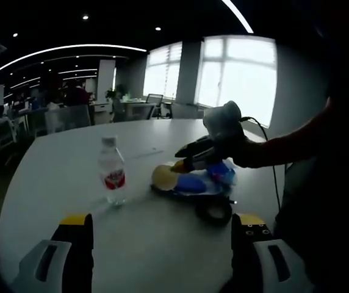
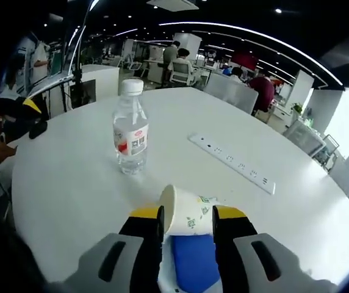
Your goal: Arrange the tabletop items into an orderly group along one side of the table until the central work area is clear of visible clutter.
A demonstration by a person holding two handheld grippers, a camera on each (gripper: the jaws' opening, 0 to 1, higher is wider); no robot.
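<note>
Here, paper cup point(image 2: 183, 215) on its side between right gripper point(image 2: 187, 221) jaws; left gripper point(image 1: 162, 227) agape, empty.

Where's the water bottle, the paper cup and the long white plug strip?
Bottle point(image 2: 130, 135), right gripper view, on its red label.
Cup point(image 2: 187, 218), right gripper view, on its side wall, between the claw's jaws.
Plug strip point(image 2: 231, 160), right gripper view, on its top face, mid-length.
</note>
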